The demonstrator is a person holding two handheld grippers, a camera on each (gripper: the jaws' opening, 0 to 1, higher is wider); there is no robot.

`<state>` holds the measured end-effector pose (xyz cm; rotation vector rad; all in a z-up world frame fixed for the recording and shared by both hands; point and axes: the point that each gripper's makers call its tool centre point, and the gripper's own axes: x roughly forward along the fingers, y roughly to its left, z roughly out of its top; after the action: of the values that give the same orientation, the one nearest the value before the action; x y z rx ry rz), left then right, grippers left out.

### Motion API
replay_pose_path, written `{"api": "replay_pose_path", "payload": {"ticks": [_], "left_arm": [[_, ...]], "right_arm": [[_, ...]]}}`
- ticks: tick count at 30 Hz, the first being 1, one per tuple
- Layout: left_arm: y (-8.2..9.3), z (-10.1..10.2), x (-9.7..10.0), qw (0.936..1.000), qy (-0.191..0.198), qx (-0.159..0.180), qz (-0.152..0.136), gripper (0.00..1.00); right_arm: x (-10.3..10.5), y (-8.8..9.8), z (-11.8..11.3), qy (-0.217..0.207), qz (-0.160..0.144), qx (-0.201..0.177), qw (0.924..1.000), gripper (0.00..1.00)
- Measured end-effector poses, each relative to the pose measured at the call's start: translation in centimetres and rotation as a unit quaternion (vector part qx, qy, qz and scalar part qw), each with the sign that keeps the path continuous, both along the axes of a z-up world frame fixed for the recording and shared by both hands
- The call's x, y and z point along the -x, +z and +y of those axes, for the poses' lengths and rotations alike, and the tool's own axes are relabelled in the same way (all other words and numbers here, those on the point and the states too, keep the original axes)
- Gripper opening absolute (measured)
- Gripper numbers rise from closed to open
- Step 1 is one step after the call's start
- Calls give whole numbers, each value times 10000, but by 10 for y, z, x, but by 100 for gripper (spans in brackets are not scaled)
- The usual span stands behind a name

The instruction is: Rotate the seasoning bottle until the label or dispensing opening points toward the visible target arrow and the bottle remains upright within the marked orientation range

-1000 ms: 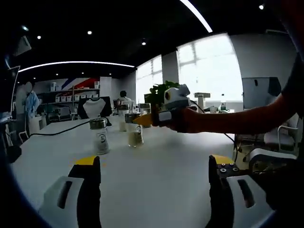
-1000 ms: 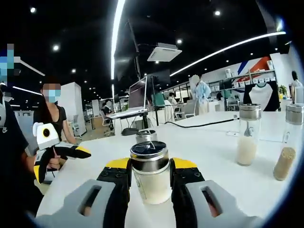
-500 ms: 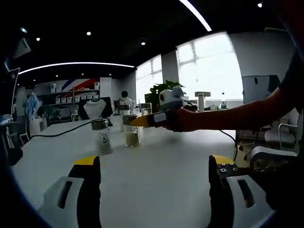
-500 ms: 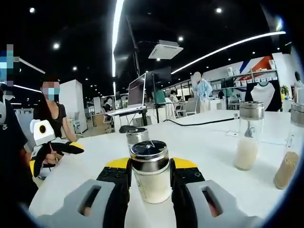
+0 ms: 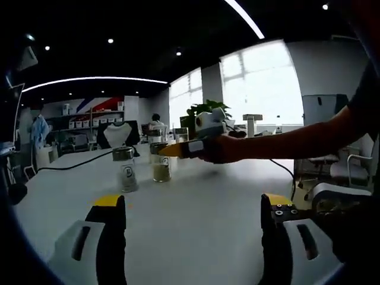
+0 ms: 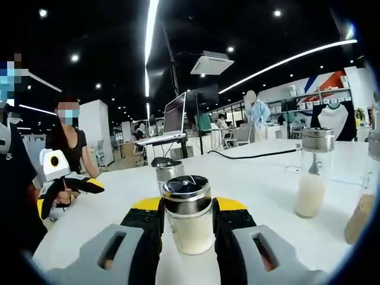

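**A:** What's going on at the big white table?

**B:** The right gripper has its two jaws pressed on a seasoning bottle — one jaw on each side. The bottle has a shiny metal lid and pale powder inside. It stands straight up on the table, well in from the edges.

**A:** And the left gripper?

**B:** Its jaws are spread wide with nothing between them. It just waits over the bare tabletop.

**A:** So which step is this?

**B:** I think the turning step — the bottle is held and ready to spin. I can't find any arrow, and I can't see a label.

**A:** What comes next?

**B:** Probably a slow twist, keeping the bottle straight. Another jar sits just behind it, so don't bump that. Two taller bottles stand farther off to the side.
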<state>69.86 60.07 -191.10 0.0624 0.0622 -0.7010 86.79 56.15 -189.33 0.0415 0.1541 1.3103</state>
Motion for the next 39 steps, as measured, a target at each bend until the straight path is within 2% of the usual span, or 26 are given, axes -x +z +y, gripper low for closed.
{"api": "replay_pose_path", "payload": {"ticks": [3, 21, 39], "left_arm": [[1, -1, 0, 10000, -10, 77, 12, 100], [0, -1, 0, 10000, 5, -34, -2, 100], [-1, 2, -2, 10000, 44, -40, 17, 100]], "right_arm": [[-4, 0, -1, 21, 4, -46, 10000, 30], [-9, 0, 4, 179, 42, -72, 9998, 30], [-11, 1, 8, -296, -21, -58, 9995, 31]]}}
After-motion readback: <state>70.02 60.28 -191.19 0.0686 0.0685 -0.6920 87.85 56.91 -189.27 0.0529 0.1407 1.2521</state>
